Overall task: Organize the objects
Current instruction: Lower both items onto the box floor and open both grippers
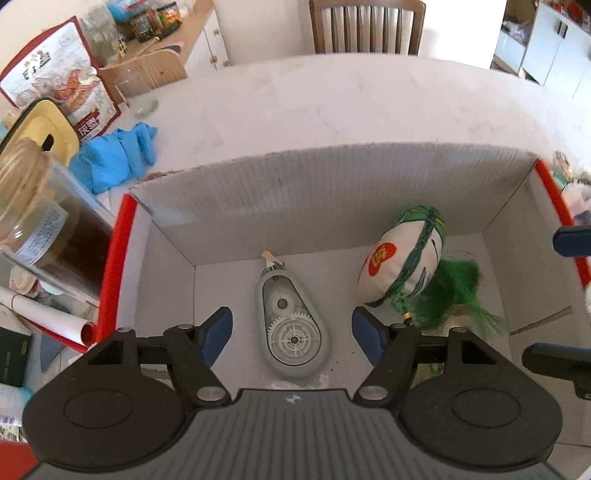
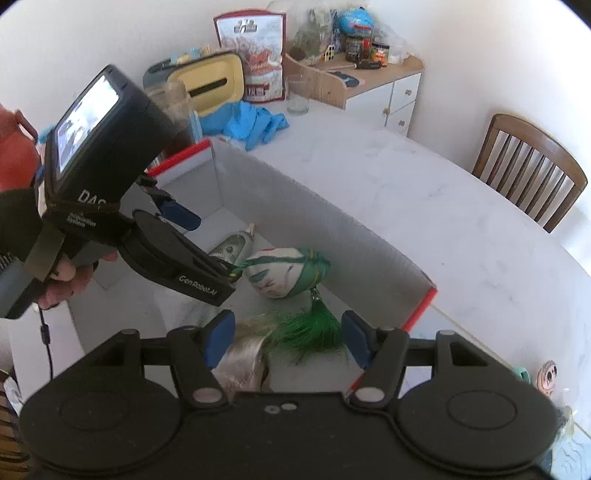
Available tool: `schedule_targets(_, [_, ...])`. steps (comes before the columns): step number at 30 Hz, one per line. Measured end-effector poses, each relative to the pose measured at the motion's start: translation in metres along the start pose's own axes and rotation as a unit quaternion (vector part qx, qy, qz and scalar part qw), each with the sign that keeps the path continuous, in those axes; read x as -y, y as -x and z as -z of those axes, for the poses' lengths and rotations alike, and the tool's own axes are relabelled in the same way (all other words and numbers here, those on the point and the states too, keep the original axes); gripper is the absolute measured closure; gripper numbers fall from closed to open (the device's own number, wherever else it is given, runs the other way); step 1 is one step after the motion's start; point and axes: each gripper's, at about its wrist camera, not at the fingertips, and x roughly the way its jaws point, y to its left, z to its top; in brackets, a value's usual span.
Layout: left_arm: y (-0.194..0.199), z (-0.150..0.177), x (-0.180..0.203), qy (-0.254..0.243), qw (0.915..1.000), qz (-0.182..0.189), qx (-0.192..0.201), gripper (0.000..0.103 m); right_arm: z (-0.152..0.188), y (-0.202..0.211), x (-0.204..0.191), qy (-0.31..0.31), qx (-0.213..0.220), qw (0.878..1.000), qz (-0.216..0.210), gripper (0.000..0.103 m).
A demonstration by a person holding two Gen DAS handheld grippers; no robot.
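Cardboard box (image 1: 332,192) with red edge trim is sitting on the white worktop (image 1: 332,103), and both task items are lying on its floor. Grey correction-tape dispenser (image 1: 291,325) is lying flat near the middle of the box, gears facing up, nozzle pointing at the far wall. Stuffed cloth pouch (image 1: 402,262), white with green bands and an orange patch, is resting to its right, close to the far right corner, apart from the dispenser. Green tassel (image 1: 454,299) is trailing off the pouch toward the near side.

Left gripper (image 1: 291,332) is hovering over the box with fingers spread wide; the dispenser is showing between the blue pads (image 1: 218,332) but nothing is touching it. Left hand (image 2: 66,273) is wrapping the handle of that unit.

Right gripper (image 2: 288,339) is also standing open and holding nothing. It is hanging over the near right end of the box, with the tassel (image 2: 314,325) and something pale and shiny below it showing between the fingers. Can't tell what the shiny thing is.

Outside the box, on the left end of the worktop: blue cloth (image 1: 114,155), a glass jar (image 1: 33,199) with dark contents, a yellow-lidded container (image 1: 48,129), a printed bag (image 1: 62,81), an empty drinking glass (image 1: 140,96). Wooden chair (image 1: 365,26) is standing at the far side.
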Motion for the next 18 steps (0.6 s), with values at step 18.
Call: schedule_targets(18, [0.099, 0.021, 0.048, 0.024, 0.994, 0.01, 0.107, 0.029, 0.034, 0.091, 0.032, -0.047, 0.063, 0.996, -0.04, 0.036])
